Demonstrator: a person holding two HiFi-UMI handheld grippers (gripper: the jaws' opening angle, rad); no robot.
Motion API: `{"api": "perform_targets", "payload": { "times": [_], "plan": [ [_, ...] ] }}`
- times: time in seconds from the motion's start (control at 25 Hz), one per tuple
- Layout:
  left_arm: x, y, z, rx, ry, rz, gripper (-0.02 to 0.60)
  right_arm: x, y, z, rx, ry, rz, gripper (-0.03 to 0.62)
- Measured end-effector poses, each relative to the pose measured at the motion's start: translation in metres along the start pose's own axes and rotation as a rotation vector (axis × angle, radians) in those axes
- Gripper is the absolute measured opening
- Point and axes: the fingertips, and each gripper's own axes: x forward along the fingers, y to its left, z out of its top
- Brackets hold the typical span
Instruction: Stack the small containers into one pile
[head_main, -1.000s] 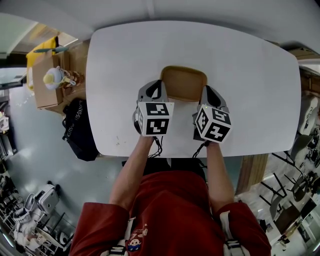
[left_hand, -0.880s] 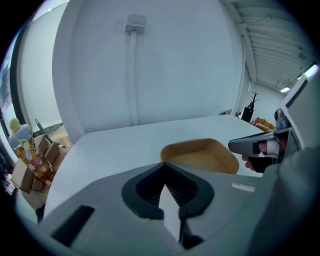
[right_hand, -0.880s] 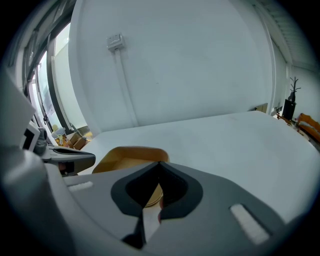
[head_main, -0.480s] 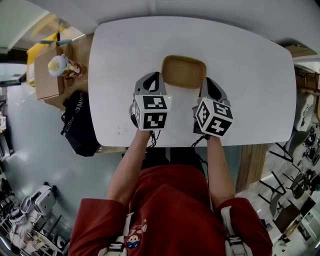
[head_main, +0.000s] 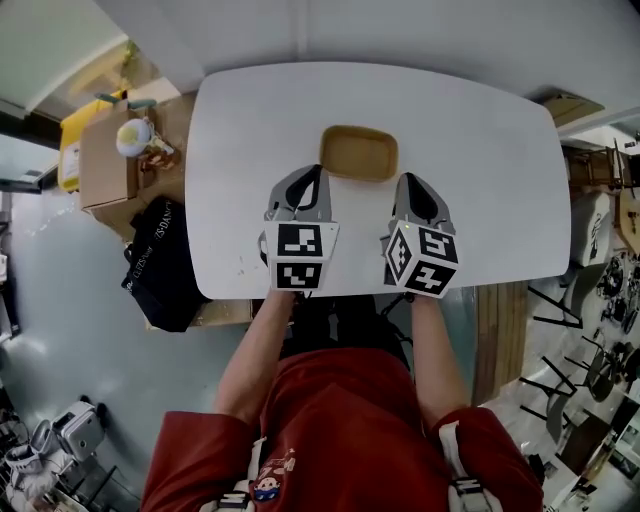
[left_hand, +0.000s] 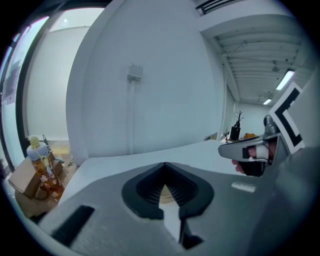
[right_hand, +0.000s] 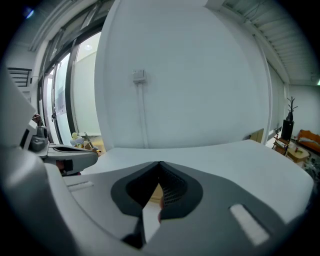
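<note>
Container: the tan, shallow, rounded-rectangular container (head_main: 359, 153) sits on the white surface (head_main: 480, 170), just ahead of both grippers.
Left gripper (head_main: 314, 174): jaws together, nothing held.
Right gripper (head_main: 408, 182): jaws together, nothing held.

**Three cameras: one overhead and two riding on the grippers, all covering one white table (head_main: 480, 130).**

The head view looks steeply down from above the person, taking in the whole tabletop from afar. Each gripper view sits close behind its own jaws, low over the table, facing the white wall (left_hand: 150, 75). All three views share the tan container (head_main: 359, 153). The left gripper view catches the right gripper (left_hand: 230, 148) at its right edge; the right gripper view, the left gripper (right_hand: 87, 154) at its left.
</note>
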Motion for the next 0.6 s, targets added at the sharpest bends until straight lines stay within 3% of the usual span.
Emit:
{"api": "perform_targets", "payload": {
  "times": [0.36,0.6],
  "plan": [
    [-0.045,-0.059,0.046,0.041,-0.164,0.018,0.002,-0.066,-0.023,0.038,-0.016,-0.2,0.034,0.0],
    [-0.076,-0.133,0.066,0.064,-0.273,0.081,0.002,-0.136,-0.067,0.051,-0.014,-0.319,0.108,0.0]
  ]
}}
